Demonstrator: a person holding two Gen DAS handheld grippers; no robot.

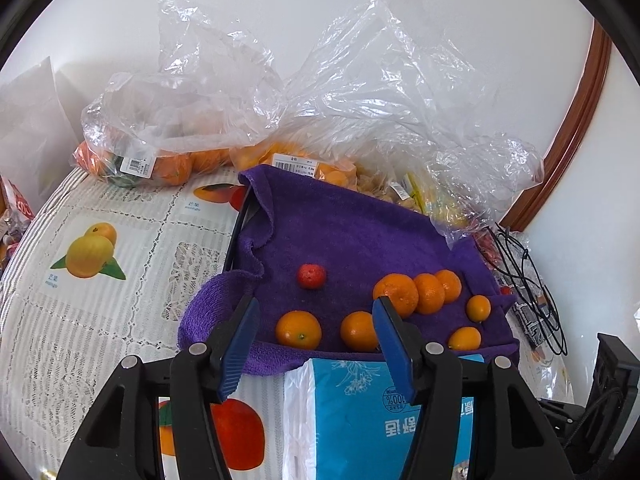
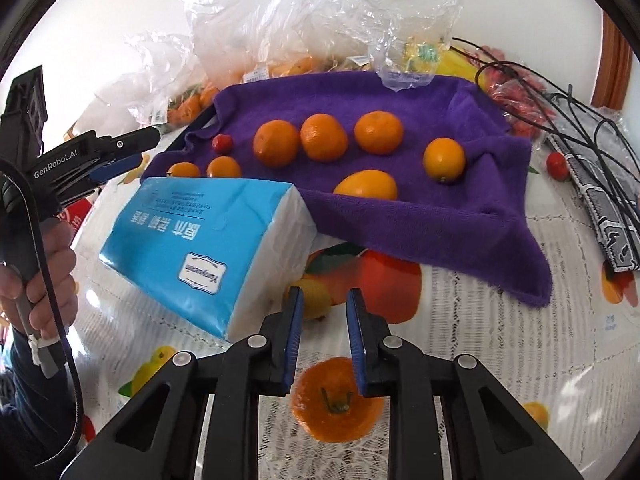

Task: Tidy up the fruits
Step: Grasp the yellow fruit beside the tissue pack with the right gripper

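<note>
a: left tongs (image 1: 316, 304)?
b: standing open, blue pads well apart, gripping nothing. hovering over the near edge of the purple towel (image 1: 360, 232), with a blue and white tissue pack (image 1: 352, 404) just below.
a: right tongs (image 2: 325, 294)?
b: drawn in to a slim gap, nothing between the pads. pointing down at the table, with one mandarin (image 2: 332, 420), green stem up, lying under the fingers, off the towel and in front of its near edge. can't tell whether touching it.
a: rest of the fruit?
b: on the towel: two oranges (image 1: 298, 330) along its near edge, a row of three oranges (image 1: 429, 293) toward the right, two small oval fruits (image 1: 478, 308) by the right edge, a small red fruit (image 1: 311, 276) nearer the middle.
a: and around that?
b: lace tablecloth (image 1: 100, 320) printed with fruit pictures. clear plastic bags (image 1: 180, 120) of more oranges along the towel's far edge, against a white wall (image 1: 320, 0). wooden trim (image 1: 580, 120) at the right, black cable (image 1: 532, 300) just past the towel's right edge. a hand (image 2: 44, 280) wrapped round the left tongs' handle.
a: any writing?
b: "mango" under a printed fruit on the tablecloth. "100%" upside down on the tissue pack. "genrobot.ai" along the side of the left tongs. barcode stickers (image 1: 137, 166) on the bags, too small to read.
</note>
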